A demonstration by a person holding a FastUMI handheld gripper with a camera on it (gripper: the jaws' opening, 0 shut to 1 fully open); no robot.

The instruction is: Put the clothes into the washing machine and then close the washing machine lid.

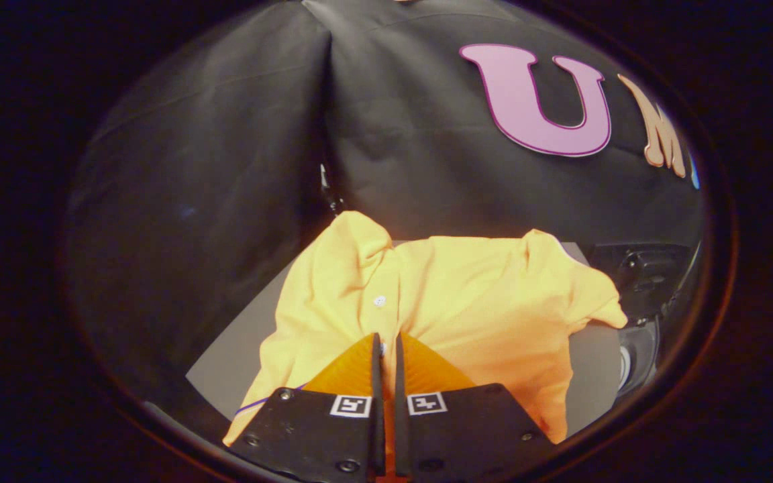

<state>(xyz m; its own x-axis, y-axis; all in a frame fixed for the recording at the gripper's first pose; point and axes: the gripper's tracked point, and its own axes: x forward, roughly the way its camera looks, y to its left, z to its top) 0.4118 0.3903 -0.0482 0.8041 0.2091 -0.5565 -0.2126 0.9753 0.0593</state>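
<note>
A yellow button-up shirt [474,302] lies spread over a grey surface [239,362], collar end away from me, with one white button [379,300] showing on its placket. My gripper [387,341] sits low over the shirt's near part. Its two fingers are drawn together with only a thin slit between them, and a fold of yellow cloth is pinched at their tips. The near hem of the shirt runs under and beside the fingers. To the right, past the shirt's sleeve, stands part of a dark machine [648,275] with a round opening [631,362] below it.
Black cloth walls close off the space behind and to the left of the grey surface. A bare strip of the grey surface [591,376] lies between the shirt and the dark machine.
</note>
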